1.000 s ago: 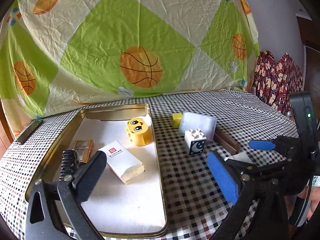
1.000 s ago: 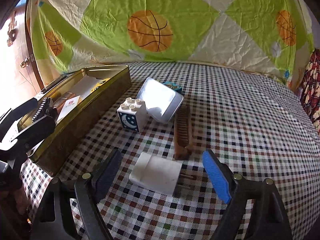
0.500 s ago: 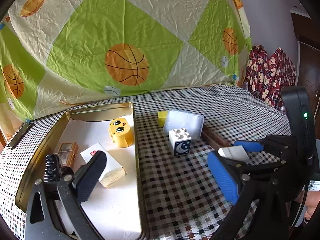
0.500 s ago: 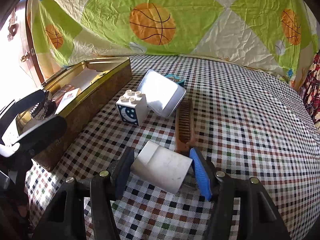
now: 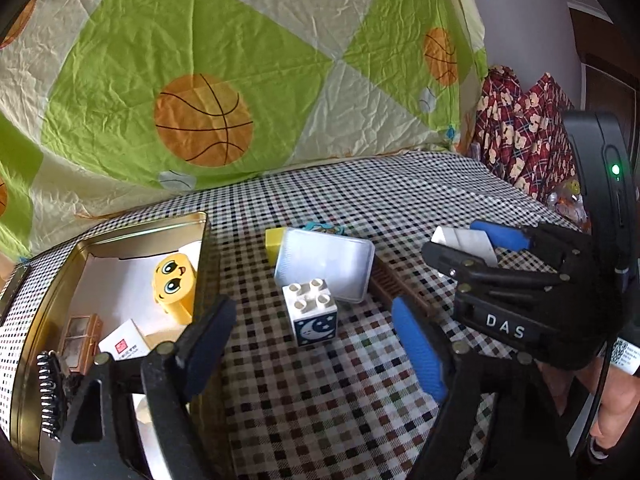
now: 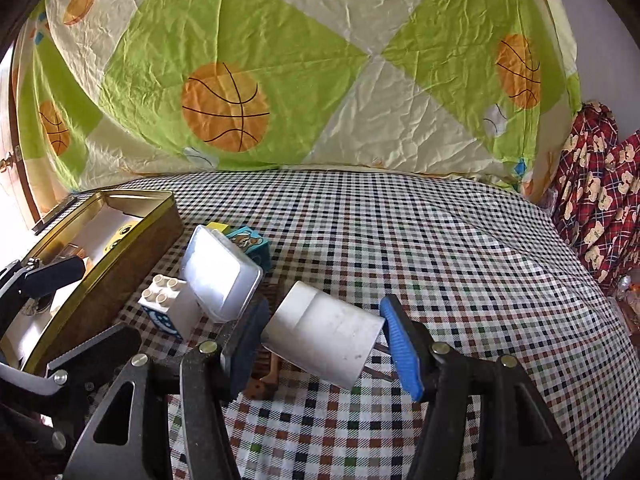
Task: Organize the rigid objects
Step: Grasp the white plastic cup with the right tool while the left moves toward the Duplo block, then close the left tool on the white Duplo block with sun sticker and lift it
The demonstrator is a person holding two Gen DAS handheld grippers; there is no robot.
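The right gripper [image 6: 322, 342] clamps the white block [image 6: 324, 336], now lifted off the cloth [image 6: 440, 248], where it lay a second ago. The left gripper [image 5: 316, 348] hangs wide open, empty, with the tin [image 5: 48, 312] at its 9 o'clock.

We see a white rectangular block [image 6: 324, 334] tilted and lifted above the checkered cloth. A white moon-printed brick [image 5: 310, 312] stands studs-up just beside a clear plastic case [image 5: 326, 264] leaning on a yellow cube [image 5: 275, 240]. A brown comb [image 5: 400, 288] lies flat. A yellow face block [image 5: 174, 284] sits inside the gold tin [image 5: 132, 232].
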